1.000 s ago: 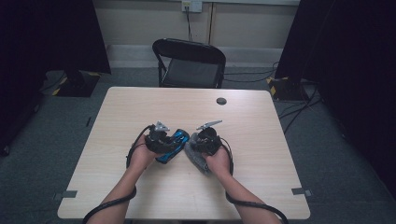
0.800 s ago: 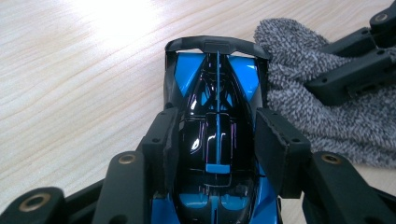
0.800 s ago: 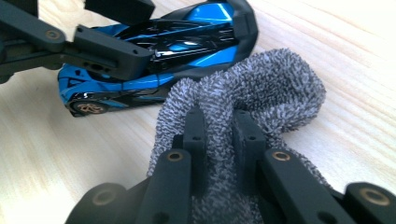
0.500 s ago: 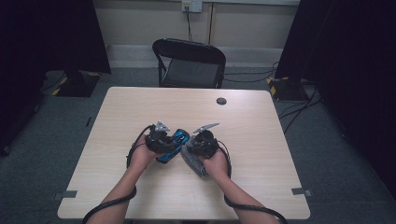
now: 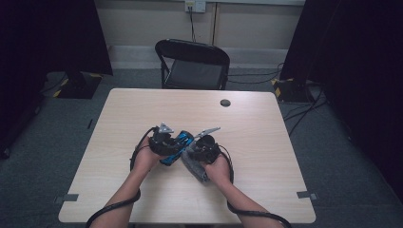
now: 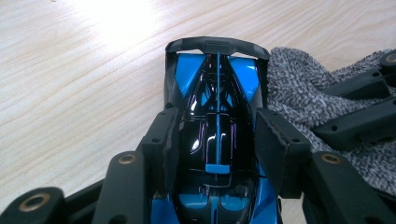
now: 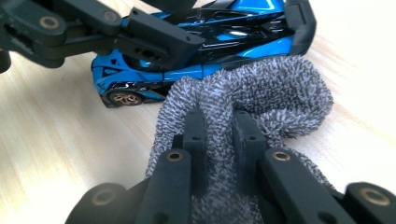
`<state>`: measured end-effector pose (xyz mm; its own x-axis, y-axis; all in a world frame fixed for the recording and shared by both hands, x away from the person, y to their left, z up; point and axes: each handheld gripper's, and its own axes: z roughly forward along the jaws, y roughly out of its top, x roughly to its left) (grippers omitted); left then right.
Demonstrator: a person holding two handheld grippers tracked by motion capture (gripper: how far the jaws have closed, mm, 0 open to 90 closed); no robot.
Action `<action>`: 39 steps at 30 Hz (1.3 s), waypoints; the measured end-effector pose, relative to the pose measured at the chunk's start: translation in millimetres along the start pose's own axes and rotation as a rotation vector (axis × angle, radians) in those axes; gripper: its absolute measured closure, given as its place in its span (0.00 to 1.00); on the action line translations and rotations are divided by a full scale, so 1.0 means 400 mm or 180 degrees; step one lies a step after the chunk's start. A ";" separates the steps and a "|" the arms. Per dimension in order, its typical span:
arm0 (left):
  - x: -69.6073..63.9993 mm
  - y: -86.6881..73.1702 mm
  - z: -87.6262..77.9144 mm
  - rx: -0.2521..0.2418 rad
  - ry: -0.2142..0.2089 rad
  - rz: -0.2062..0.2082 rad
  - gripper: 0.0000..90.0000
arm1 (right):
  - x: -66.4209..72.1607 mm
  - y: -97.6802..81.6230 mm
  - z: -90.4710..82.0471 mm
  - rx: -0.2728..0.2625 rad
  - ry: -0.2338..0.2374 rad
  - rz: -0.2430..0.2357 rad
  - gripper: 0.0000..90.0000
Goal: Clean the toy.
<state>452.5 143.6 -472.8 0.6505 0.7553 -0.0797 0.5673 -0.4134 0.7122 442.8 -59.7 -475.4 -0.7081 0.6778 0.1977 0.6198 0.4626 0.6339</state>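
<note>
A glossy blue and black toy car (image 6: 217,116) lies on the wooden table (image 5: 266,123), and my left gripper (image 6: 217,142) is shut on its body, one pad on each side. The car (image 5: 177,145) sits between both hands in the high view. My right gripper (image 7: 219,140) is shut on a fold of a grey speckled cloth (image 7: 261,88), whose bunched front touches the car's (image 7: 196,42) side near the rear wing. The left gripper (image 5: 164,141) is left of the car and the right gripper (image 5: 203,148) is right of it, with the cloth (image 5: 195,166) trailing toward me.
A small dark round disc (image 5: 225,102) lies on the far part of the table. A black folding chair (image 5: 195,64) stands behind the far edge. Cables trail from both grippers off the near edge.
</note>
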 end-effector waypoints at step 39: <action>-0.006 -0.005 -0.003 -0.0013 0.0063 -0.0015 0.56 | 0.111 -0.014 0.023 0.0043 0.0306 -0.0174 0.87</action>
<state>449.0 143.1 -473.1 0.6378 0.7671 -0.0691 0.5680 -0.4078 0.7148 411.0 -27.0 -477.3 -0.7698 0.5937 0.2344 0.5833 0.5054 0.6358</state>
